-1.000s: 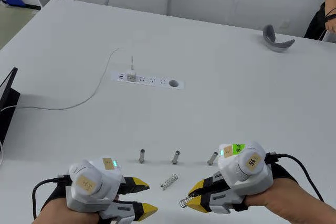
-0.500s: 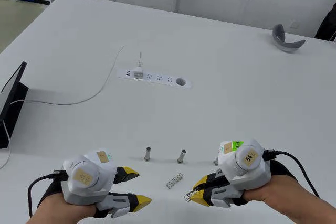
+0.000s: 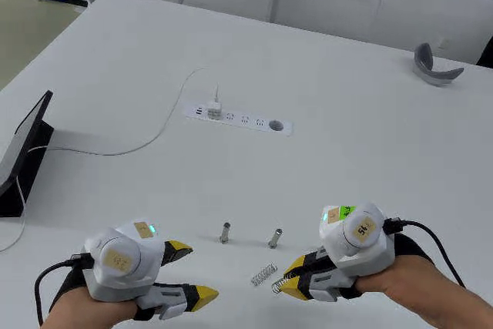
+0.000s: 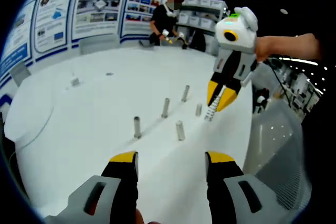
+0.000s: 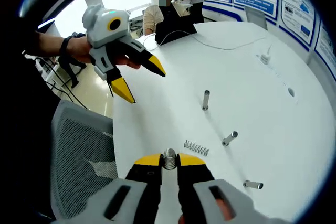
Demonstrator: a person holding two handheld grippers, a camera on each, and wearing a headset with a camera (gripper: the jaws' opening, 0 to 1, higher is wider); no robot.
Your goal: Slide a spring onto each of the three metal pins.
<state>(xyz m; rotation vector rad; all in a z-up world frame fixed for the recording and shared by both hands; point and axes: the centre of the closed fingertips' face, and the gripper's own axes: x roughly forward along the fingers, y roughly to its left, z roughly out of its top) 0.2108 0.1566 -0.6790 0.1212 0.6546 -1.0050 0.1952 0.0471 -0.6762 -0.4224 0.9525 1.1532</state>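
The white counter (image 3: 347, 152) runs from the near edge to two chairs (image 3: 323, 7) at its far side. A dark screen (image 3: 27, 148) stands at the left edge. A white power strip (image 3: 239, 121) lies towards the middle, with a plug in its left end and a thin cable (image 3: 139, 144) curving off to the left. At the near left, a hand holds the left gripper (image 3: 192, 271) over the counter. Its jaws are wide apart with nothing between them, as its own view also shows. At the near right, the right gripper (image 3: 289, 283) points left towards it, with its jaws clamped on one end of a spring (image 3: 276, 287). In the right gripper view the coil sits pinched between the yellow tips. In the left gripper view the free end hangs below them, and I cannot tell whether it touches the counter. A grey curved piece (image 3: 437, 67) lies at the far right, well apart from the rest. The three pins stand upright in a left-to-right row between the grippers and the strip, all bare. The left pin (image 3: 225, 232) and middle pin (image 3: 275, 237) are in the open. The right pin (image 5: 252, 184) is close beside the right gripper. A loose spring (image 3: 264, 273) lies flat on the counter, just nearer than the middle pin and just left of the right gripper's tips.
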